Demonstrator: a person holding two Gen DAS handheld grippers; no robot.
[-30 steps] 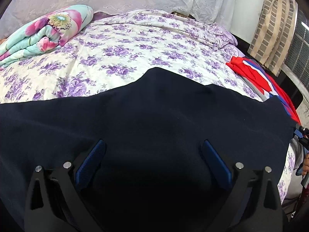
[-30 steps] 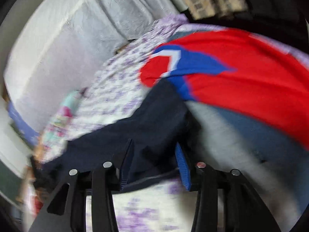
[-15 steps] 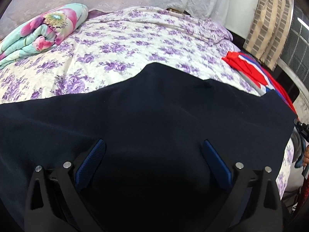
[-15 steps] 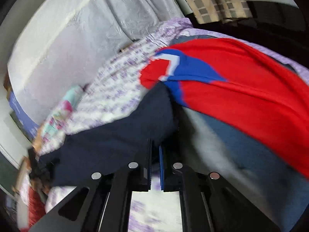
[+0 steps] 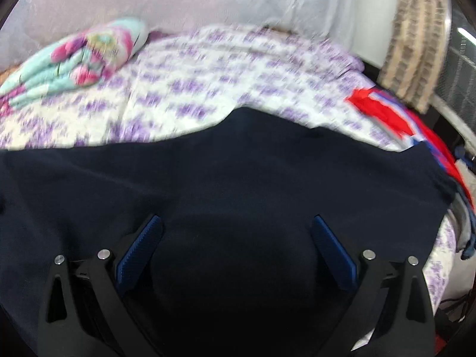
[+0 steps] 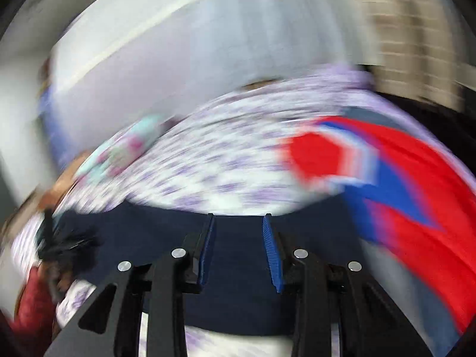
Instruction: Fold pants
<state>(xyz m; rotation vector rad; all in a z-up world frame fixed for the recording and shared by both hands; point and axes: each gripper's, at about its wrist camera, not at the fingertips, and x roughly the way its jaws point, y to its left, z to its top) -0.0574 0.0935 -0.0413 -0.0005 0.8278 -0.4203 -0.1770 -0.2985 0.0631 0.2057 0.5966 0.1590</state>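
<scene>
Dark navy pants (image 5: 238, 163) lie spread across the purple-flowered bed sheet (image 5: 208, 89). My left gripper (image 5: 235, 220) hangs just above their middle, jaws wide open, nothing between the blue pads. In the blurred right wrist view, the pants (image 6: 142, 229) stretch across the lower part of the picture. My right gripper (image 6: 239, 217) sits over their far edge with its jaws opening. The cloth lies under the gap and the pads do not press on it.
A red and blue garment (image 5: 383, 113) lies at the bed's right side, also shown as the red and blue garment (image 6: 416, 193). A folded pink and teal blanket (image 5: 74, 59) sits at the far left. A striped beige cloth (image 5: 413, 44) hangs beyond the bed's right edge.
The right gripper was shut on the pants' edge half a second ago; its jaws now stand apart, and it has swung and rolled above the pants. The left gripper has hardly moved.
</scene>
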